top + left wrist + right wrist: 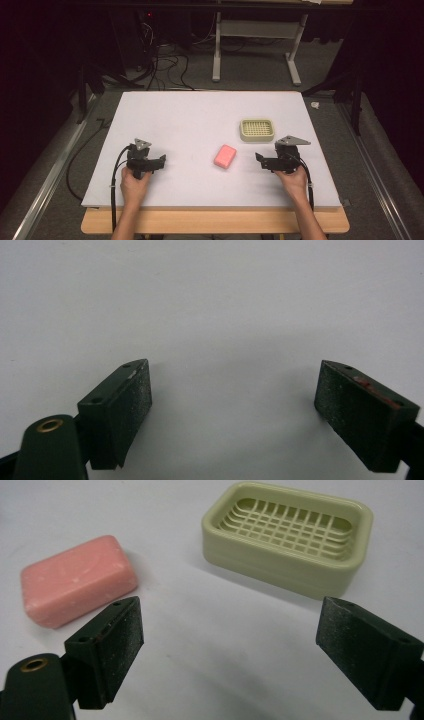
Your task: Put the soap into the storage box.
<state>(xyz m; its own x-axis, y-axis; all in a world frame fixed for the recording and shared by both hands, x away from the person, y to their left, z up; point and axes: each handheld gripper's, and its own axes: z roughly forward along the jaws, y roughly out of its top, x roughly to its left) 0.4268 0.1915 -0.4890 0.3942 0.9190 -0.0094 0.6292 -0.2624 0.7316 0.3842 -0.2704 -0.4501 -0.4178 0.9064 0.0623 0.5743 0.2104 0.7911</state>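
Left gripper [235, 405] and right gripper [230, 650] gaping wide, gritty pads, smooth pink soap [77, 580], latticed soap dish [290, 535]

A lab: dark-curtained bay, white test table [165, 115], floor cables [165, 65], metal rails [50, 170].

The high view looks down from above; both gripper views sit low (right shares the soap [79, 581]).

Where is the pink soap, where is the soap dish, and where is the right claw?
pink soap [77, 580], right gripper view, on its flat top face.
soap dish [285, 555], right gripper view, on its near outer wall.
right claw [261, 160], high view, between its open tips.
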